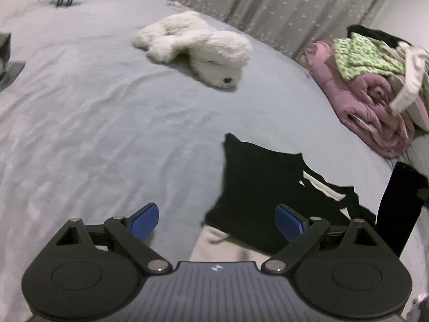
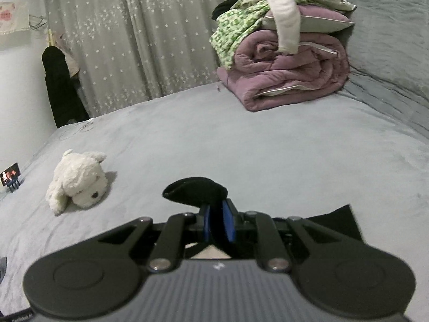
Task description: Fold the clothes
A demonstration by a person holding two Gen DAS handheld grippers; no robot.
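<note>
A bunched edge of the black garment (image 2: 197, 187) is being pinched between the pads of the right gripper (image 2: 218, 224), while the left gripper (image 1: 217, 221) is being held spread and empty. The garment is lying on the grey bed (image 1: 107, 134) at five o'clock in the left view. The thin pinch is likely being risked: a tug could pull the fabric free.
</note>
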